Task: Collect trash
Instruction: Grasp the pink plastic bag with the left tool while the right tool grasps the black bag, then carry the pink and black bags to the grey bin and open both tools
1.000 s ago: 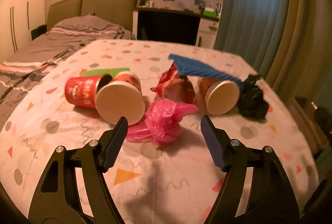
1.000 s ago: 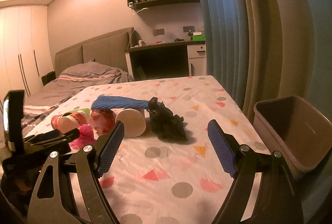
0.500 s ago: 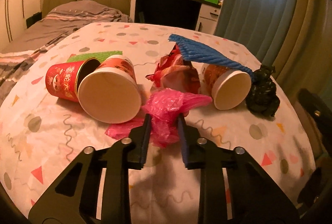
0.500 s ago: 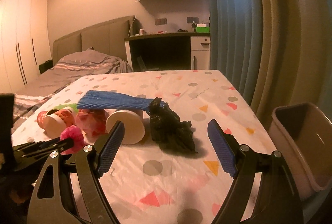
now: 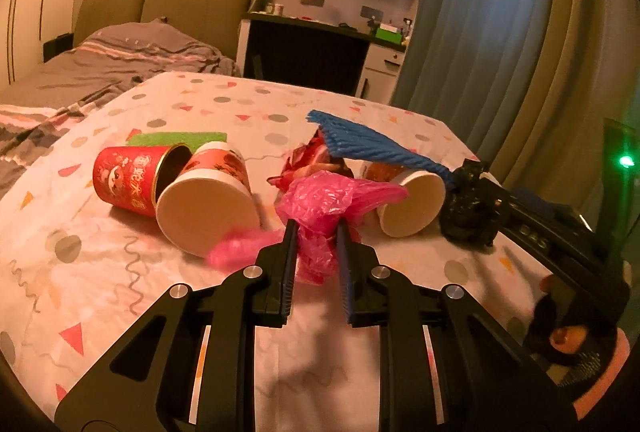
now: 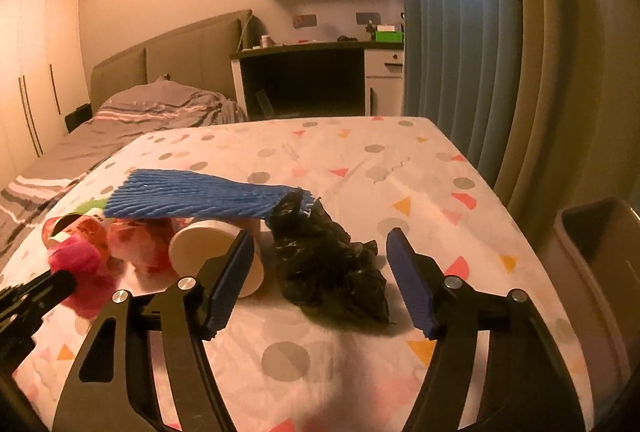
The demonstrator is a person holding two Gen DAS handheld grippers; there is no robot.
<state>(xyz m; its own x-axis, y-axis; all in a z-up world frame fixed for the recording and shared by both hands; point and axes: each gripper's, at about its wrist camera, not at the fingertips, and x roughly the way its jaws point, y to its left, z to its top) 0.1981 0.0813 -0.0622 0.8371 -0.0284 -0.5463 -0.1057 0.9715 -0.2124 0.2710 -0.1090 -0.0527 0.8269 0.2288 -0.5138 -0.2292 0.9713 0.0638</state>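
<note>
Pinching the pink plastic bag (image 5: pixel 324 208), left tongs (image 5: pixel 316 244) closing further, right tongs (image 6: pixel 320 272) wide but closing around the black bag (image 6: pixel 328 264), bin (image 6: pixel 592 256) at three o'clock

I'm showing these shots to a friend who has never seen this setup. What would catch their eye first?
Probably the bright pink plastic bag, pinched in the left gripper at the near middle of the patterned table, whose jaws are closing. Beside it to the right, the crumpled black bag lies between the closing but not yet touching jaws of the right gripper. A blue foam net drapes over the tipped paper cups behind.
</note>
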